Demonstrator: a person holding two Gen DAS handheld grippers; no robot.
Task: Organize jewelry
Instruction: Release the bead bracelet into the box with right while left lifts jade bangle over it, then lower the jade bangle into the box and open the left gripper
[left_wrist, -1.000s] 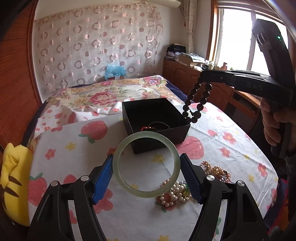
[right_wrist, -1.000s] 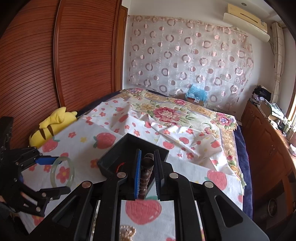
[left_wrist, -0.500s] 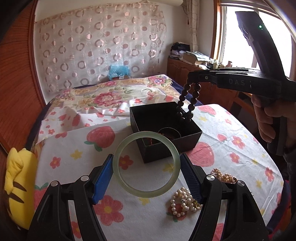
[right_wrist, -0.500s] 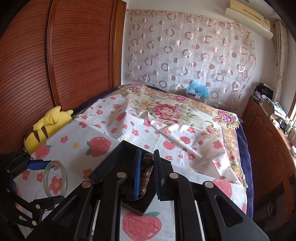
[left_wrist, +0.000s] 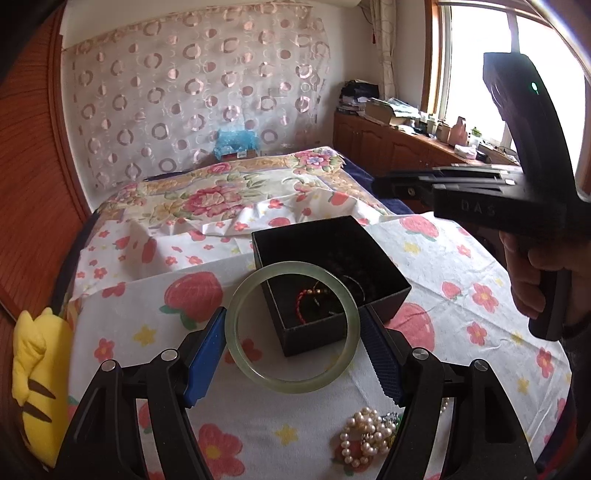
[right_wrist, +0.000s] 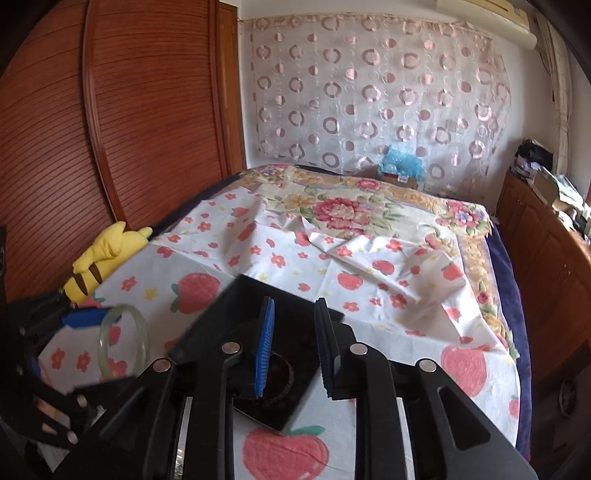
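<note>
Pale green jade bangle (left_wrist: 291, 326) upright before open black box (left_wrist: 328, 280), pearl strands (left_wrist: 365, 435) on cloth

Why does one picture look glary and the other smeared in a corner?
Left wrist view: the window is blown out white behind the right gripper. Right wrist view: the bangle and left gripper at lower left are motion-blurred. Both views: fisheye bending curves the wardrobe, with dark corners.

home bedroom: floral bed (right_wrist: 354, 218), wooden wardrobe (right_wrist: 110, 129)
</note>
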